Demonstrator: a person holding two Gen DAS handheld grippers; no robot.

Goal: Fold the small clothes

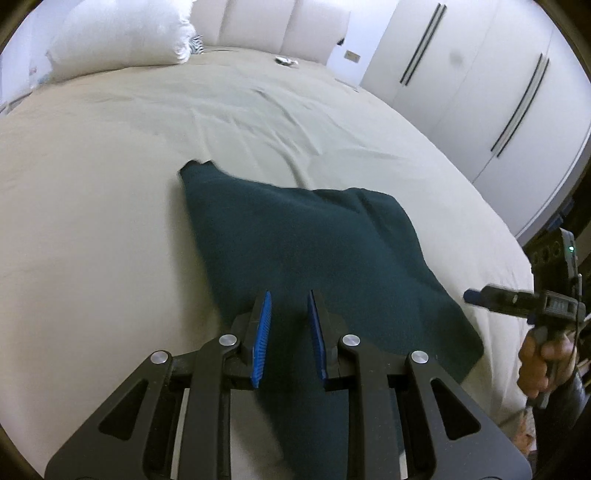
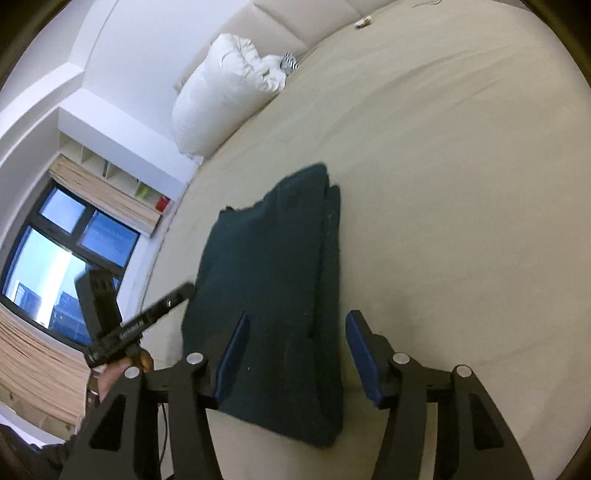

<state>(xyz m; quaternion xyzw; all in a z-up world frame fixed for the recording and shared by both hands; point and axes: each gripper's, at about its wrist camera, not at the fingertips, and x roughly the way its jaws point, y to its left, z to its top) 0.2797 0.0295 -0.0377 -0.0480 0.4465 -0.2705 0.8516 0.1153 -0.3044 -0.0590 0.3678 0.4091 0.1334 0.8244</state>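
A dark teal garment (image 1: pixel 303 240) lies folded flat on the beige bed (image 1: pixel 110 184). My left gripper (image 1: pixel 290 295) hovers over its near edge, jaws a small way apart with nothing between the blue pads. In the right wrist view the same garment (image 2: pixel 273 280) lies in layers, a folded edge along its right side. My right gripper (image 2: pixel 297 317) is open wide above its near end and holds nothing. The right gripper also shows in the left wrist view (image 1: pixel 471 296), off the garment's right edge. The left gripper shows in the right wrist view (image 2: pixel 186 290), at the garment's left edge.
A white pillow (image 1: pixel 122 37) and a padded headboard (image 1: pixel 273 26) are at the far end of the bed. White wardrobe doors (image 1: pixel 487 85) stand to the right. A small object (image 1: pixel 286 61) lies near the headboard. A window (image 2: pixel 62 258) is beyond the bed's left side.
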